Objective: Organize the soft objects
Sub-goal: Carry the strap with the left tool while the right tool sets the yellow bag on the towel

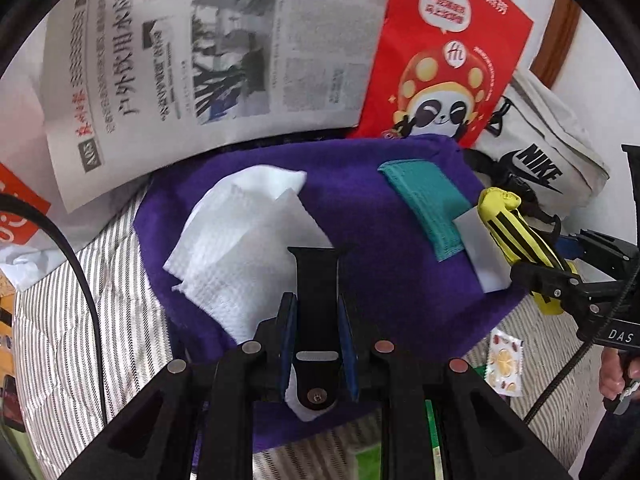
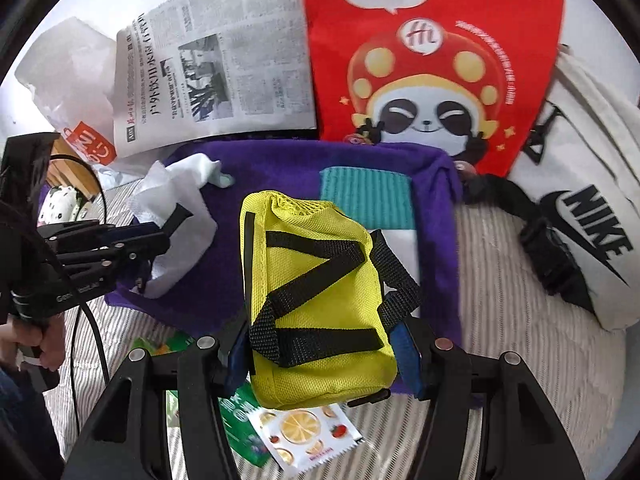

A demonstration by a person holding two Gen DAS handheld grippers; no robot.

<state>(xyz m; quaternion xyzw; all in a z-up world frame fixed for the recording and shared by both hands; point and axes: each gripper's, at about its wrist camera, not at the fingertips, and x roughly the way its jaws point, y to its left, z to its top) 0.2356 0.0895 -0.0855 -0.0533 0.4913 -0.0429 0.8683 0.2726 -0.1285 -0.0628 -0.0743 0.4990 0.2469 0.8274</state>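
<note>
Two tongs: both are busy, each one holds a thing.
Left tongs [image 1: 316,320]: squeezed tight on a black strap [image 1: 317,280], with a bit of the white paper towel [image 1: 236,248] pinched in too.
Right tongs [image 2: 320,360]: gripping the yellow pouch [image 2: 316,300] by its two sides, held up above the purple towel [image 2: 280,168].
Purple towel: lies flat on the striped bed [image 2: 500,280].
Teal cloth [image 2: 364,196]: lies on the purple towel, past the pouch.
How the pouch feels: I think it is light and squashy, so it will dent. Its sides look like a good place to hold.
How the paper towel feels: thin and floppy, and it could tear. Grab a thick fold.
Strap: bendy and smooth, so it may slip.
</note>
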